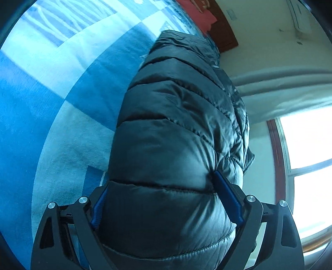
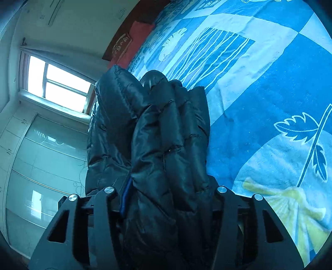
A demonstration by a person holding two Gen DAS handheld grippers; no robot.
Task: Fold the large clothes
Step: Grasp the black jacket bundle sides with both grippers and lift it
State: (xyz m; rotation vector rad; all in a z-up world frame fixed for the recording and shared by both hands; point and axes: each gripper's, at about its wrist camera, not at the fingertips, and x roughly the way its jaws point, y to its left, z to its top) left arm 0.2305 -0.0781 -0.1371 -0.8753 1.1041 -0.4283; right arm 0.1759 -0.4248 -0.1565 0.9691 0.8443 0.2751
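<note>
A black quilted puffer jacket rises in a thick bundle over the blue bed. In the left wrist view its padded bulk fills the whole gap of my left gripper. The jaws stand wide, and both blue pads press into the fabric. In the right wrist view several bunched folds of the same jacket are squeezed in my right gripper. One blue pad shows at the left of the folds; the other finger is hidden behind the cloth.
The bed sheet is blue and white with leaf prints and spreads wide beside the jacket. A dark wooden headboard with a red cloth lies at the far end. A bright window and pale wardrobe doors stand beyond the bed's edge.
</note>
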